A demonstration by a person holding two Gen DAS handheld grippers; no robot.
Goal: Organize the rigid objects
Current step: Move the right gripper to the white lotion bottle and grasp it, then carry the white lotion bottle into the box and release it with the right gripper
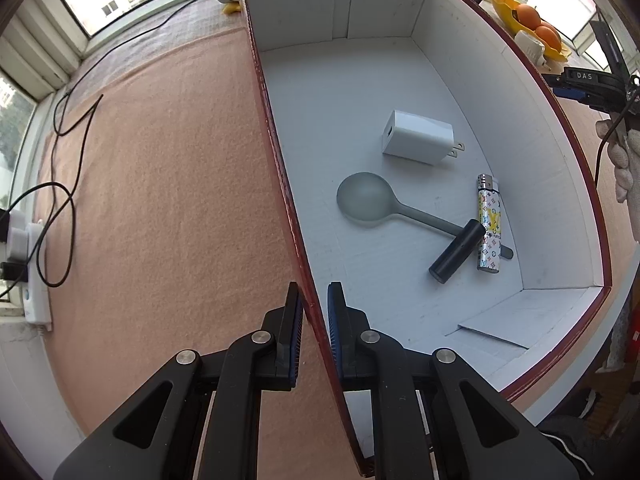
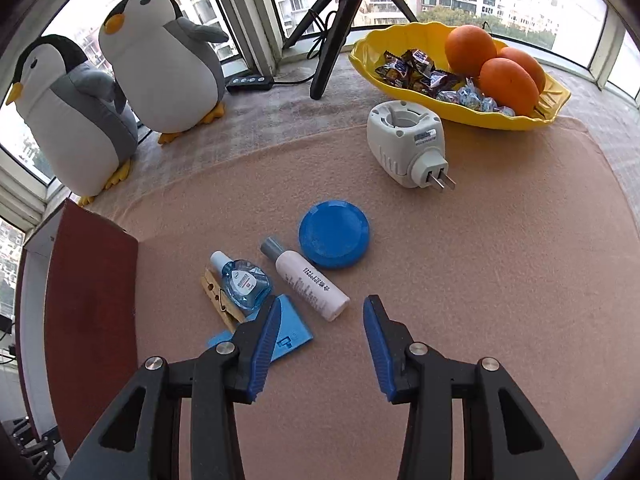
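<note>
Under the left wrist camera, the left gripper (image 1: 316,320) is pinched tight on the near wall of the box (image 1: 280,152), 1 pad on each side, steadying it. Toward 1 o'clock from the fingers, on the white floor, lie a charger (image 1: 418,136), a spoon (image 1: 368,200), a lighter (image 1: 489,228) and a black tube (image 1: 458,250) resting across the spoon's handle.

From the right wrist camera, the right gripper (image 2: 318,344) hangs partly open and empty over the pink cloth (image 2: 500,280). At its 11 o'clock lies a white bottle (image 2: 306,278), with an eye-drop bottle (image 2: 240,282), clothespin (image 2: 220,300) and blue card (image 2: 290,330) toward 10, a blue lid (image 2: 334,234) at 12. The box corner (image 2: 92,280) sits at 9. Picking seems the step in hand; next, probably, straddle the white bottle and close.
</note>
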